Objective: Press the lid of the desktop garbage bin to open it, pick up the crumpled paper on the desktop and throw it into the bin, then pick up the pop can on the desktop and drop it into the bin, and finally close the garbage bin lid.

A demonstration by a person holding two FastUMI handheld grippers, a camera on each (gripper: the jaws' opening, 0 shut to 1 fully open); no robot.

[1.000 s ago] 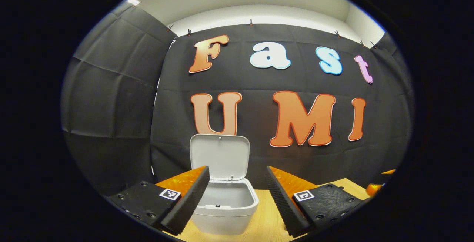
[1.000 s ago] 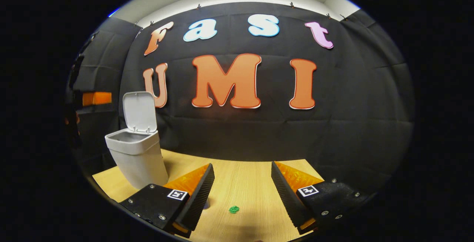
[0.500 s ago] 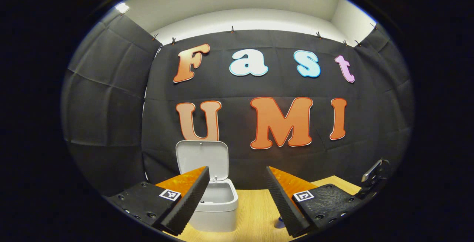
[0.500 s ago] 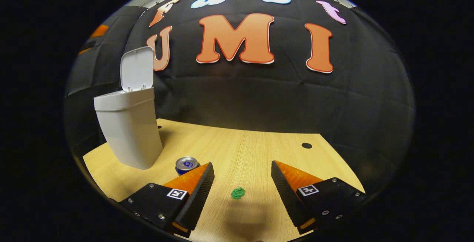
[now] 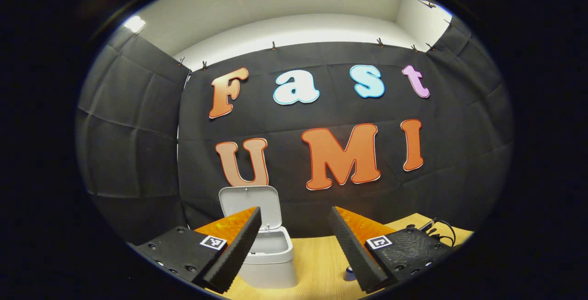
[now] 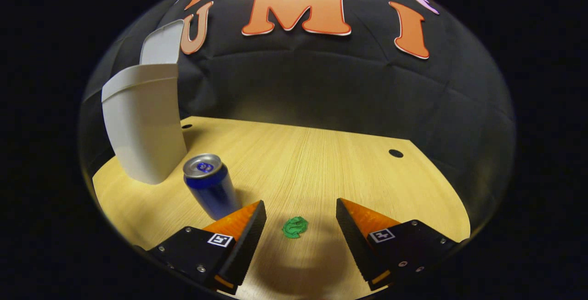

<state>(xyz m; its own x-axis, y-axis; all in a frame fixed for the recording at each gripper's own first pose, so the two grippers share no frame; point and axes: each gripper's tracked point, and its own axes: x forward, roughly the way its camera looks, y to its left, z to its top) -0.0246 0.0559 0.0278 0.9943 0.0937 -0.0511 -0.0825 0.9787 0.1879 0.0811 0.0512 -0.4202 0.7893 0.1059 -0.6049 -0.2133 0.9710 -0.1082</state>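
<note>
hovering w/ jaws wide, holding nothing, right gripper point(image 6: 298, 226) frames small green crumpled paper point(image 6: 295, 227) at lower centre; blue pop can point(image 6: 210, 192) left, open white plastic bin point(image 6: 140, 123) upper left. left gripper point(image 5: 294, 249) open too, empty.

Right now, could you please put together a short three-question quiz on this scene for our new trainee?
1. True or false: the bin lid stands open.
2. What lies between the fingers of the right gripper? A) the blue can B) the green crumpled paper C) nothing
3. Fill in: the can stands upright on the table beside the white ____.

Key: 1 true; 2 B; 3 bin.
</note>
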